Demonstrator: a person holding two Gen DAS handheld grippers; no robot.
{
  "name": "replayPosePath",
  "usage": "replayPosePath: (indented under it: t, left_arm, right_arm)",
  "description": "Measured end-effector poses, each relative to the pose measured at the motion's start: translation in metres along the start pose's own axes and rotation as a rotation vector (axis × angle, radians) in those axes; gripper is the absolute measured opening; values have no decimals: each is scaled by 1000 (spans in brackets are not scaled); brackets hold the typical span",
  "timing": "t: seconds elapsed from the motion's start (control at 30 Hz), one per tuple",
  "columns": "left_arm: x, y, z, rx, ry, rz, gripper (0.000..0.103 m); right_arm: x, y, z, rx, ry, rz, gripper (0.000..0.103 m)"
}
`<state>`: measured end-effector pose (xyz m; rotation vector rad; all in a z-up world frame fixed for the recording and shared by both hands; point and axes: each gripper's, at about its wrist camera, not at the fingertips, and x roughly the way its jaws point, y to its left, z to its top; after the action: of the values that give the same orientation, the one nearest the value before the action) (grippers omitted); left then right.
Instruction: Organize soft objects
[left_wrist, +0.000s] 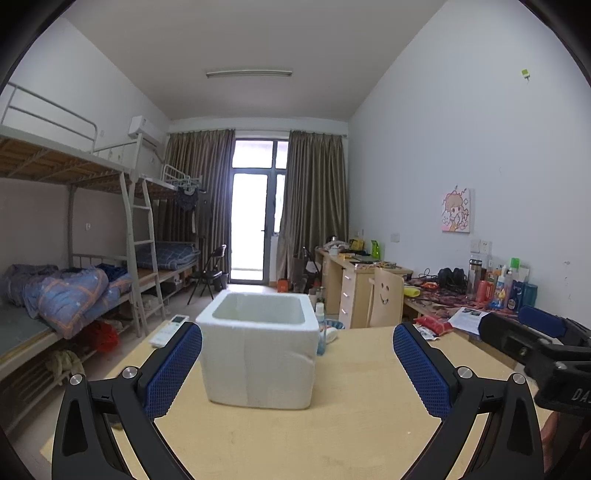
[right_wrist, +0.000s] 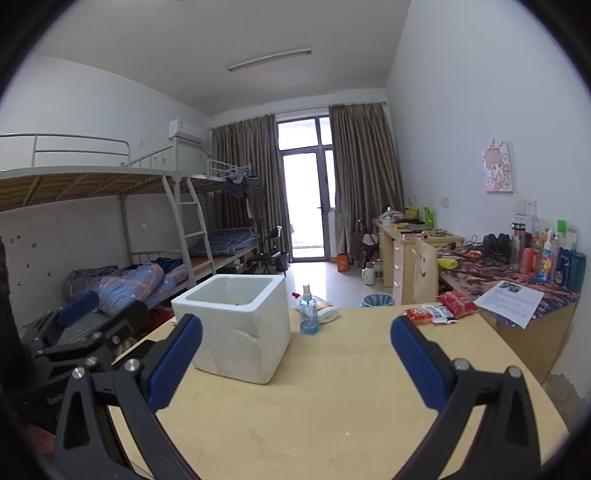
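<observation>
Left wrist view: left gripper (left_wrist: 297, 363) has its fingers (left_wrist: 173, 369) spread wide and empty, above the bench (left_wrist: 332, 424). White foam box (left_wrist: 258, 350) stands upright on the bench, ahead of and between the fingertips, touching neither. Right wrist view: right gripper (right_wrist: 295, 363) likewise wide and empty; the box lies ahead, left of centre, just beyond the left finger. Red snack packets (right_wrist: 439, 310) lie at the bench's far right edge.
</observation>
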<state>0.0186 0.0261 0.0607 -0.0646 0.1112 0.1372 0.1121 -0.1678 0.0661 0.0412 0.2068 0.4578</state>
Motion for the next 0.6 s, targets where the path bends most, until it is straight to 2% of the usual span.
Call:
replayPosePath:
  t: [0.37,0.6]
  left_arm:
    - [-12,-1,-37,-4,37,-6,103]
    - [-21,0,-47,1,25,19,103]
  right_arm:
    - [-14,-7,-41,34,24,39,103]
    - [-23,1,-47,3,4,75,103]
